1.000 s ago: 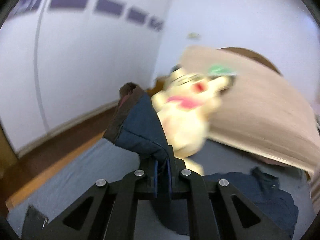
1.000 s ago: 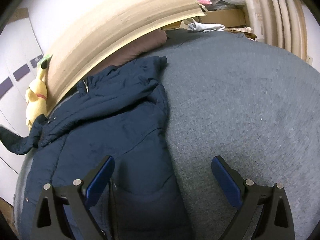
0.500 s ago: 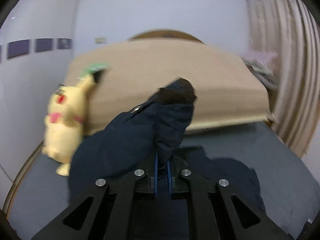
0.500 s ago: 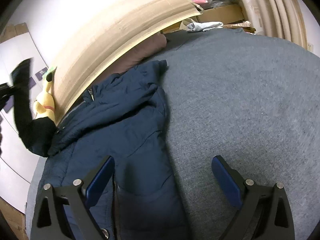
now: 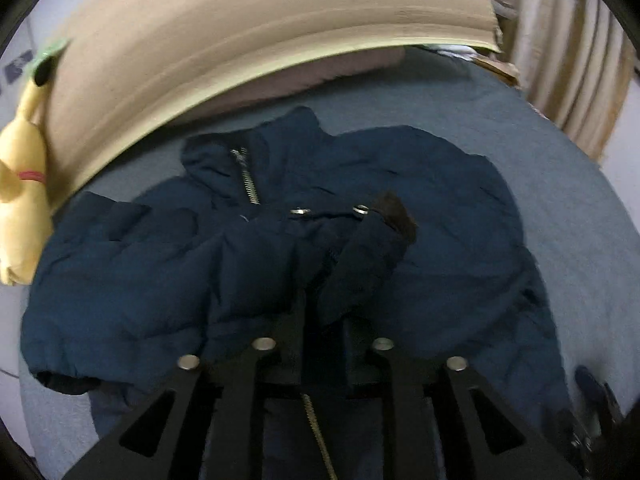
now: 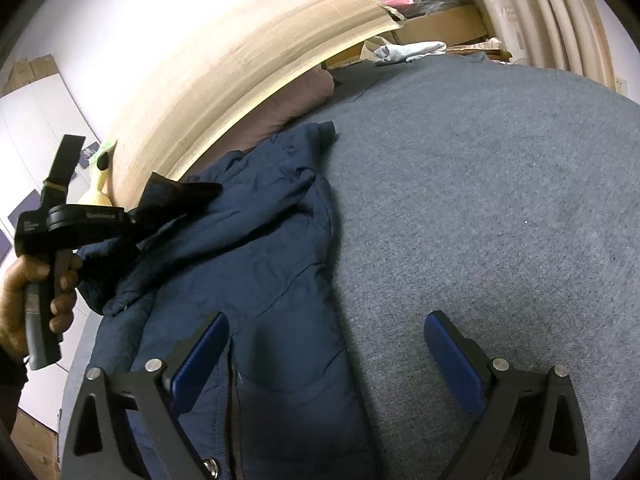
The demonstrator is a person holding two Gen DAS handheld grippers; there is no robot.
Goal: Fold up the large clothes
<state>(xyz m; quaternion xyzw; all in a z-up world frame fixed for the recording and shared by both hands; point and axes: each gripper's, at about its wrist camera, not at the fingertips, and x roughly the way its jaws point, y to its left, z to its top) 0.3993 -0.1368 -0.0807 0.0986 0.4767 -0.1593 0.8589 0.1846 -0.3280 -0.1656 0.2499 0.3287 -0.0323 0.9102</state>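
Observation:
A dark blue padded jacket (image 5: pixel 440 208) lies front up on the grey bed (image 5: pixel 580 216), collar toward the headboard. My left gripper (image 5: pixel 324 320) is shut on the jacket's left sleeve (image 5: pixel 372 248) and holds it above the jacket's chest; the dark cuff (image 5: pixel 396 212) points away from me. In the right wrist view the jacket (image 6: pixel 256 264) lies at the left, and the left gripper (image 6: pixel 132 224) with the sleeve cuff (image 6: pixel 180 192) hangs over it. My right gripper (image 6: pixel 324 356) is open and empty, low over the jacket's right edge.
A wooden headboard (image 5: pixel 240 28) and a brown pillow (image 6: pixel 296 96) are at the bed's far end. A yellow plush toy (image 5: pixel 20 208) leans at the left. Curtains (image 5: pixel 572 56) hang at the right, with white cloth (image 6: pixel 412 50) and boxes near them. Grey bed surface (image 6: pixel 500 200) spreads right of the jacket.
My left gripper has swung the sleeve from the bed's left side, up and across over the jacket's chest. The right gripper has stayed open and nearly still.

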